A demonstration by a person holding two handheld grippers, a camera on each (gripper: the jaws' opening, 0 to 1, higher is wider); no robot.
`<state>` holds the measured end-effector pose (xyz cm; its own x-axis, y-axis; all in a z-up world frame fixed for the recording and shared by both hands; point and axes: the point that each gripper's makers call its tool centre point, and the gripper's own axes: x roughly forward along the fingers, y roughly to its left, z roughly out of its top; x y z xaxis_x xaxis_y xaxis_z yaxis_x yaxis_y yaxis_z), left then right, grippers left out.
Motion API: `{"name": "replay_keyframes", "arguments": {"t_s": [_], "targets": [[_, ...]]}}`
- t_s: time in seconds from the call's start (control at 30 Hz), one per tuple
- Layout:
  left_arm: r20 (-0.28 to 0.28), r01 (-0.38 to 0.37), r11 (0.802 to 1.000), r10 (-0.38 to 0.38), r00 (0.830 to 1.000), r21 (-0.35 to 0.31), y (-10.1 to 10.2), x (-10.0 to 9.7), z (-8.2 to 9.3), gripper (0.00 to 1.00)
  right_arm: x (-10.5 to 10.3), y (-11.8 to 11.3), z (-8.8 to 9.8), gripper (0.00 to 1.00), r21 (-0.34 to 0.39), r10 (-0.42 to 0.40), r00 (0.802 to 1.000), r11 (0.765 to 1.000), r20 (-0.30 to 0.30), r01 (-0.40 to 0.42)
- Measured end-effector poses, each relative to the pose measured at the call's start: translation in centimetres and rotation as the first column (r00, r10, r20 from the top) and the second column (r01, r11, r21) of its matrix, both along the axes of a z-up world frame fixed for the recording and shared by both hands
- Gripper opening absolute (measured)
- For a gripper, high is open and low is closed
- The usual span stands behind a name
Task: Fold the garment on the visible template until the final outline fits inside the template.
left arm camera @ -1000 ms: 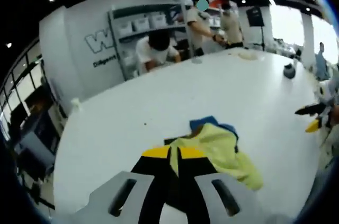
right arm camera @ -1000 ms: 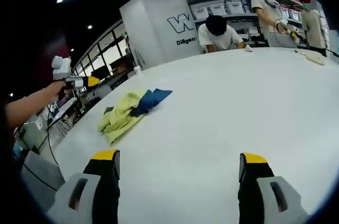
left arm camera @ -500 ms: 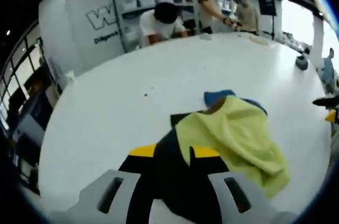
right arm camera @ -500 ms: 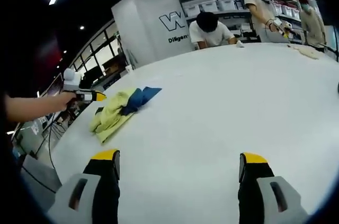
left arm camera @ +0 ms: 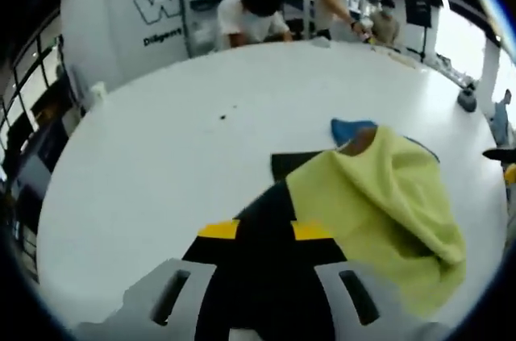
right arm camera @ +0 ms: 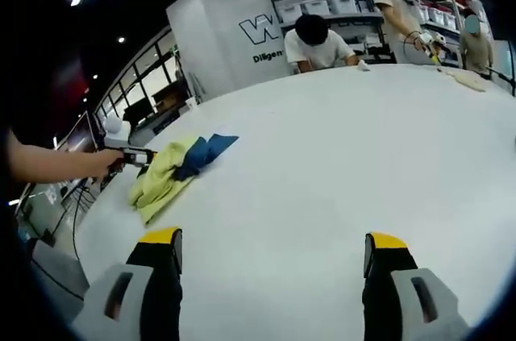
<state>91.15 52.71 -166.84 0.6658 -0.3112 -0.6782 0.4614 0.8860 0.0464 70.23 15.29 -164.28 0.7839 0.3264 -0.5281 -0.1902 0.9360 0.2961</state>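
Left gripper view – tongs: the left tongs (left arm camera: 266, 232) have their yellow-tipped jaws drawn near together, with dark material between them; whether they grip it or merely sit over it I cannot tell.
Left gripper view – garment: the yellow-green garment (left arm camera: 387, 196) lies crumpled on the white desk (left arm camera: 161, 155), just beyond and to the right of the jaws, with a blue part (left arm camera: 348, 128) showing at its far edge.
Left gripper view – template: a dark flat piece (left arm camera: 292, 165), likely the template, shows from under the garment's near-left edge, mostly covered.
Left gripper view – surroundings: people (left arm camera: 254, 14) work at the far side of the desk by shelving; they are well apart.

Right gripper view – tongs: the right tongs (right arm camera: 274, 264) stand wide, nothing between them, over bare desk.
Right gripper view – garment: it lies far to the left, with the left tongs at its edge.

Step in hand: judged as the very start, taking hold of an edge; no fold is made.
Next move: probably to spread the cloth flat over the template, which needs the right tongs brought across.
In the way: the bunched cloth hides the template's outline.
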Motion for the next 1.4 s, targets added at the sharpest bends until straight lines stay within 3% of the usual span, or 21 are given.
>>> {"name": "replay_keyframes", "arguments": {"t_s": [0.07, 0.2, 0.43, 0.5, 0.63, 0.67, 0.97, 1.23, 1.4], "targets": [[-0.010, 0.005, 1.000, -0.005, 1.000, 0.001, 0.0, -0.1, -0.3, 0.00, 0.1, 0.0, -0.4, 0.93, -0.001, 0.000, 1.000, 1.000, -0.001, 0.000], [-0.004, 0.038, 0.999, -0.038, 0.999, 0.020, 0.1, -0.1, -0.4, 0.00, 0.2, 0.3, -0.3, 0.93, 0.001, 0.006, 1.000, 1.000, -0.003, -0.006], [0.089, 0.046, 0.998, -0.050, 0.995, 0.045, 0.3, 0.1, 1.9, 0.00, -0.1, 1.0, -0.2, 0.93, 0.011, 0.019, 1.000, 1.000, -0.004, -0.019], [0.086, 0.043, 0.998, -0.047, 0.995, 0.044, 0.5, -0.1, 2.1, 0.02, -0.2, 1.0, -0.1, 0.93, 0.011, 0.020, 1.000, 1.000, -0.004, -0.020], [0.008, 0.020, 1.000, -0.020, 1.000, 0.022, 1.1, 0.1, 0.5, 0.40, -0.3, 0.9, 0.1, 0.93, 0.011, 0.015, 1.000, 1.000, -0.002, -0.015], [0.000, 0.022, 0.999, -0.022, 1.000, 0.025, 1.2, 0.0, 0.1, 0.42, -0.3, 0.8, 0.0, 0.93, 0.011, 0.013, 1.000, 1.000, -0.002, -0.013], [-0.019, 0.054, 0.998, -0.054, 0.998, -0.014, 0.4, -0.1, -0.6, 0.30, -0.4, 0.4, -0.2, 0.93, 0.014, -0.006, 1.000, 1.000, -0.005, 0.006], [-0.028, 0.095, 0.994, -0.097, 0.995, -0.059, -0.8, -0.7, -0.9, 0.07, -0.3, 0.5, -0.2, 0.93, 0.022, -0.007, 1.000, 1.000, -0.006, 0.007], [-0.021, 0.097, 0.993, -0.099, 0.995, -0.065, -1.2, -0.7, -0.9, 0.02, -0.4, 0.7, -0.1, 0.93, 0.024, -0.007, 1.000, 1.000, -0.007, 0.007]]}}
